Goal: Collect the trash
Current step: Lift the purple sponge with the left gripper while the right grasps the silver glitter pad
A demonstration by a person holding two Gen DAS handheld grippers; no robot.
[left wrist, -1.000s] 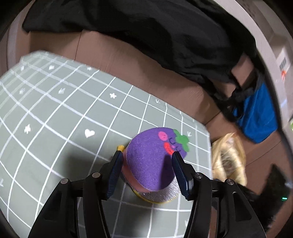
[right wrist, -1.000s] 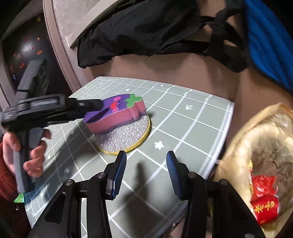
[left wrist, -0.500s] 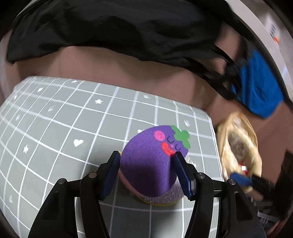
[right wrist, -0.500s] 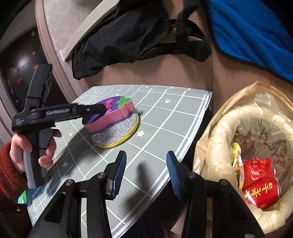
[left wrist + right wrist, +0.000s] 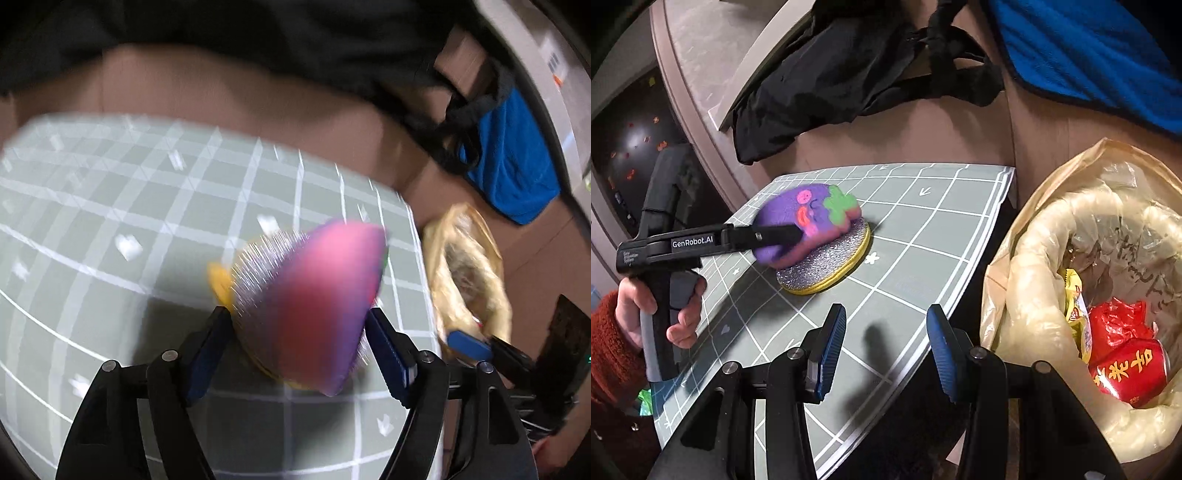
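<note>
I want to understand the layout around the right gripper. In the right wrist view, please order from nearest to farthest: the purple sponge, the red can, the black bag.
1. Red can: right of the right gripper, inside the lined bin.
2. Purple sponge: ahead and left, on the grid mat, between the left gripper's fingers.
3. Black bag: farthest, beyond the mat.

The first two are fairly close to call.

Both wrist views look steeply down, sharing the grid mat (image 5: 923, 236); left seems closer, blurred.
</note>
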